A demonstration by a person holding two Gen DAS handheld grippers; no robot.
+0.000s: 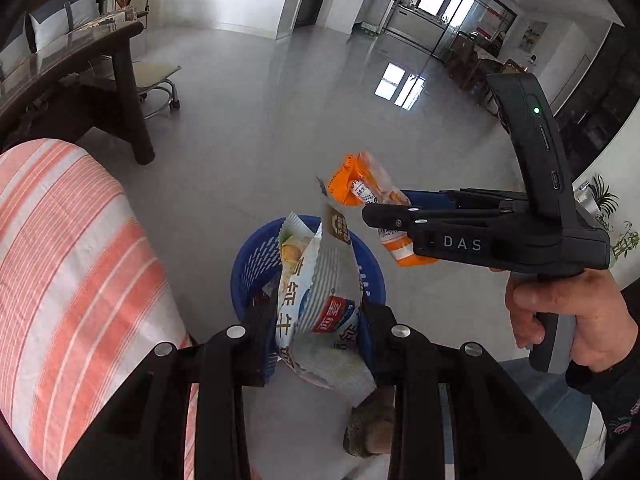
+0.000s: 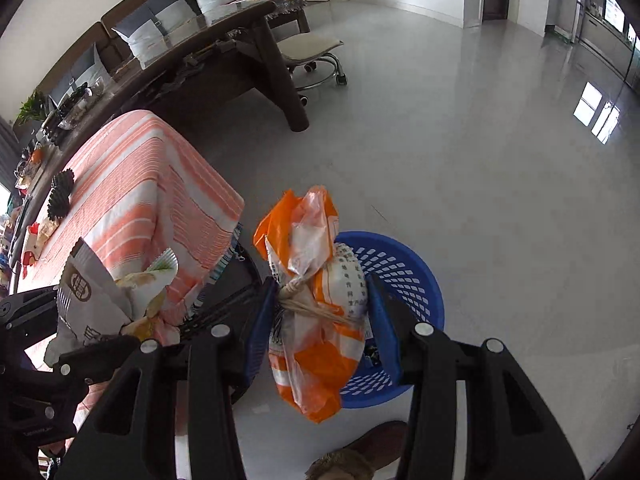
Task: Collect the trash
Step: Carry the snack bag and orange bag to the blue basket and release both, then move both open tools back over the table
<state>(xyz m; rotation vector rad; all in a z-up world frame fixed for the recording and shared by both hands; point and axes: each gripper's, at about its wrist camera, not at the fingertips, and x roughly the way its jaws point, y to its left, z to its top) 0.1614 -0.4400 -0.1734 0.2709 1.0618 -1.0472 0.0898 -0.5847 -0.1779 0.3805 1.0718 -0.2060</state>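
Observation:
My left gripper (image 1: 320, 312) is shut on a white and grey snack wrapper (image 1: 316, 288) and holds it above the blue mesh bin (image 1: 252, 264) on the floor. My right gripper (image 2: 322, 308) is shut on an orange and white plastic bag (image 2: 316, 320) and holds it beside and above the same bin (image 2: 404, 276). In the left wrist view the right gripper (image 1: 372, 216) comes in from the right with the orange bag (image 1: 360, 180) just past the bin's far rim. In the right wrist view the left gripper's wrapper (image 2: 100, 300) shows at the left.
An orange-striped cloth covers a low table (image 2: 136, 200) left of the bin, with black paper cups (image 2: 60, 196) and scraps on it. A dark wooden table (image 1: 80, 64) and a wheeled stool (image 2: 316, 52) stand farther back. A slipper (image 1: 368, 424) is on the floor by the bin.

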